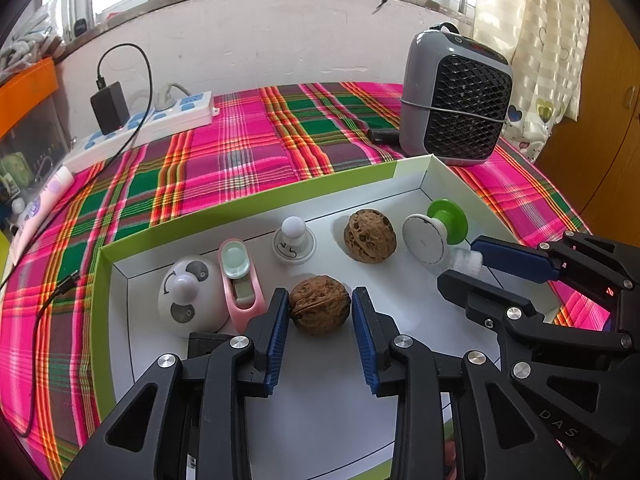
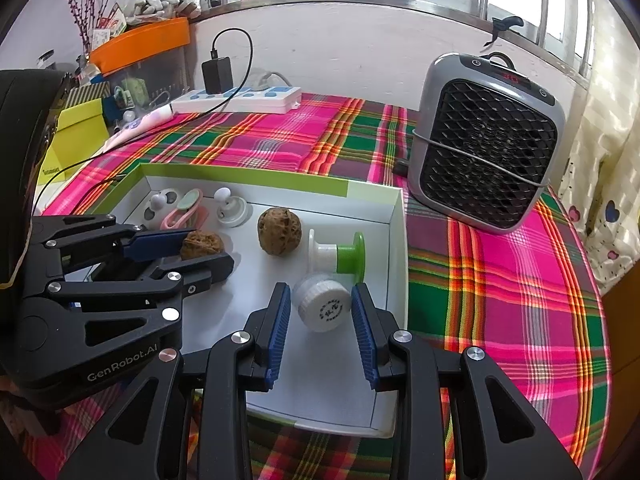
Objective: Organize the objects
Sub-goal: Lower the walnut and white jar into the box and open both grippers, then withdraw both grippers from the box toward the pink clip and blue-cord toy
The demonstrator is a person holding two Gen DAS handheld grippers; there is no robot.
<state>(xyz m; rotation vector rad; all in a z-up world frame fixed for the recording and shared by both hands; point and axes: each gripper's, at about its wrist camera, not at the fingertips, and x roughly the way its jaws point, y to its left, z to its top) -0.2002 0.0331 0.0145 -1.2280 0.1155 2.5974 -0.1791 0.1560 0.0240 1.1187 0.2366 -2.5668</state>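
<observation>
- A white tray [image 1: 120, 264] with green outer walls sits on a bright plaid cloth [image 1: 240, 148]. Everything to sort lies in it.
- At the left end is a round white toy [image 1: 188, 294] with grey spots, touching a pink tape holder [image 1: 240, 284].
- Next is a small white knob [image 1: 294, 240] on a round base.
- There are two walnuts. The near walnut [image 1: 319, 304] rests on the tray floor between the left gripper [image 1: 320, 316] fingers. The blue pads stand beside it, and I cannot tell if they press on it.
- The far walnut [image 1: 370, 236] sits alone near the back.
- A green and white spool [image 2: 336, 258] lies on its side at the right end.
- A white bottle cap [image 2: 322, 306] is between the right gripper [image 2: 320, 316] fingers. They sit close on both sides; whether they squeeze it I cannot tell. Its writing is too small to read.
- The left gripper body says "GenRobot.AI".
- One grey fan heater [image 2: 486, 144] and one white power strip [image 2: 240, 100] stand outside the tray.
</observation>
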